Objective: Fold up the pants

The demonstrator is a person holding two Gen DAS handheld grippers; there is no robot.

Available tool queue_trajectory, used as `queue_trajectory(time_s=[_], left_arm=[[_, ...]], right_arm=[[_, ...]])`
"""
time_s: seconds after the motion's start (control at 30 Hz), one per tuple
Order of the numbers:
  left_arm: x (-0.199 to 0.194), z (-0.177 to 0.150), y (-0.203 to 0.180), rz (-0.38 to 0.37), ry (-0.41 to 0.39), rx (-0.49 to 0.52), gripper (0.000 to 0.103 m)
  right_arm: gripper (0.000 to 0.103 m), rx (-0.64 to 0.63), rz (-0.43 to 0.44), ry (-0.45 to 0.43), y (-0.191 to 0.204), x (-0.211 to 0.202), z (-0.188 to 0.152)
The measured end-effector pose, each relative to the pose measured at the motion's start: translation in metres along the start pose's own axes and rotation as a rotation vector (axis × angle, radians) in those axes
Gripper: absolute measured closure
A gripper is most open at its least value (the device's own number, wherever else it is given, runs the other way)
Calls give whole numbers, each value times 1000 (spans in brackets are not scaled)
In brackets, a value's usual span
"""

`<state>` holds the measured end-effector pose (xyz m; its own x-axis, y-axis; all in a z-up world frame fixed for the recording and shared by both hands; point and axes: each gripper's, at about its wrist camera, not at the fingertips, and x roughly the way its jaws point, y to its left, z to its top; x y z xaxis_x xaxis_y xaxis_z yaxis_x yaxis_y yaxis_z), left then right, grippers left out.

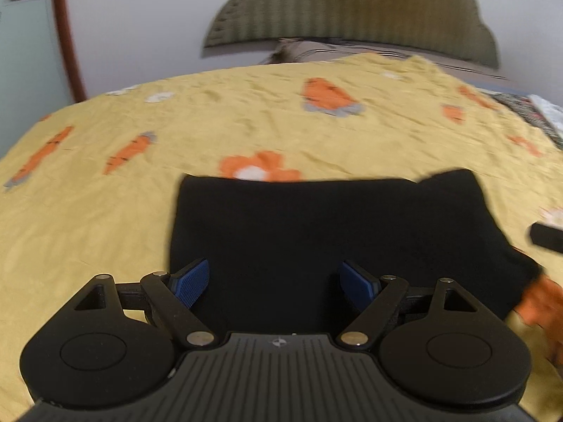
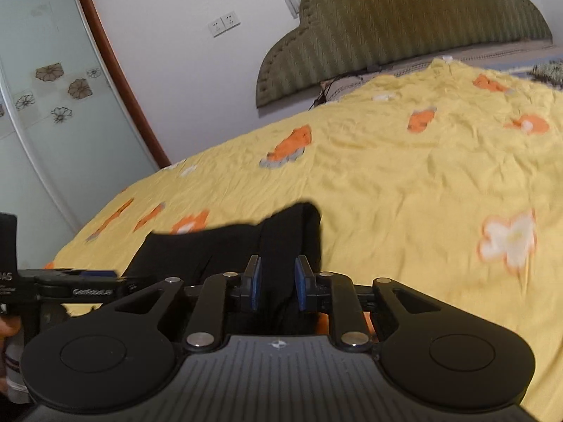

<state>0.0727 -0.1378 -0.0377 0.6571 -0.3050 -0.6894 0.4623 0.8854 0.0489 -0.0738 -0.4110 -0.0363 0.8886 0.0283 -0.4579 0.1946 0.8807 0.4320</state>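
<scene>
Black pants (image 1: 316,228), folded into a rough rectangle, lie flat on a yellow bedspread (image 1: 105,228) printed with carrots and flowers. My left gripper (image 1: 274,274) hovers over the near edge of the pants, open wide, with its blue pads (image 1: 191,283) clear of the cloth. My right gripper (image 2: 278,274) is at the right edge of the pants (image 2: 211,246), its jaws standing narrow with a small gap. Black cloth shows through that gap, and the pads do not appear to press on it. The far right corner of the pants (image 2: 295,218) sticks up. The right gripper's tip (image 1: 547,238) also shows at the picture's edge beside the pants.
A green padded headboard (image 2: 404,35) stands against the white wall at the far end of the bed. A frosted wardrobe door (image 2: 42,123) with a brown frame is to the left. Patterned bedding (image 1: 542,112) lies at the far right. The left gripper (image 2: 70,283) is near the right one.
</scene>
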Motion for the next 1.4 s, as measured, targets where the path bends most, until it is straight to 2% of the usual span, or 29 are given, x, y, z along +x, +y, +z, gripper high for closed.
queue_trajectory(time_s=[0.07,0.13,0.2,0.3,0.43,0.47,0.5,0.67,0.77,0.83,0.93,1.0,1.07,1.13,1.17,1.23,1.27,1.33,1.4], left_arm=[[-2,-7,-13,-42,4,20,19],[-2,-13,-25,-57,-1,57,19],[-1,-17,-35,-29,-19,95,19],[0,-18,-38,-15,-31,107,19],[4,-17,-31,-26,-17,67,17],[4,-17,-30,-28,-15,57,17],[4,-17,-29,-30,-16,50,17],[1,-18,-22,-46,-13,34,14],[3,-20,-20,-44,-3,34,11],[-1,-18,-17,-45,-2,38,14],[-6,-8,-5,-34,-25,7,13],[-3,3,6,-26,-25,-33,13],[8,16,15,4,12,-59,13],[24,27,21,43,59,-63,14],[32,31,24,61,79,-66,14],[48,37,31,87,114,-74,14],[57,40,34,101,125,-80,13],[69,44,40,123,124,-93,10],[71,48,44,127,128,-114,13]], right_arm=[[83,25,16,8,1,-4,-9],[77,43,13,25,0,-4,-15],[66,60,15,40,-2,-2,-21],[62,84,24,37,-5,0,-24],[65,149,88,23,-9,6,-22],[75,160,97,19,-9,8,-22],[93,161,97,21,-10,11,-22],[97,120,26,-9,-5,1,-25],[96,84,8,62,-9,10,-29],[87,86,4,58,-8,4,-23],[86,-38,-85,-51,7,-8,0],[86,-187,-107,-59,24,5,19],[86,-319,-78,5,37,37,34],[86,-391,-49,94,43,75,42],[86,-432,-54,139,45,94,44],[87,-506,-133,183,47,123,42],[87,-524,-163,189,44,133,41],[87,-480,-166,194,35,146,46],[87,-463,-169,197,35,146,48]])
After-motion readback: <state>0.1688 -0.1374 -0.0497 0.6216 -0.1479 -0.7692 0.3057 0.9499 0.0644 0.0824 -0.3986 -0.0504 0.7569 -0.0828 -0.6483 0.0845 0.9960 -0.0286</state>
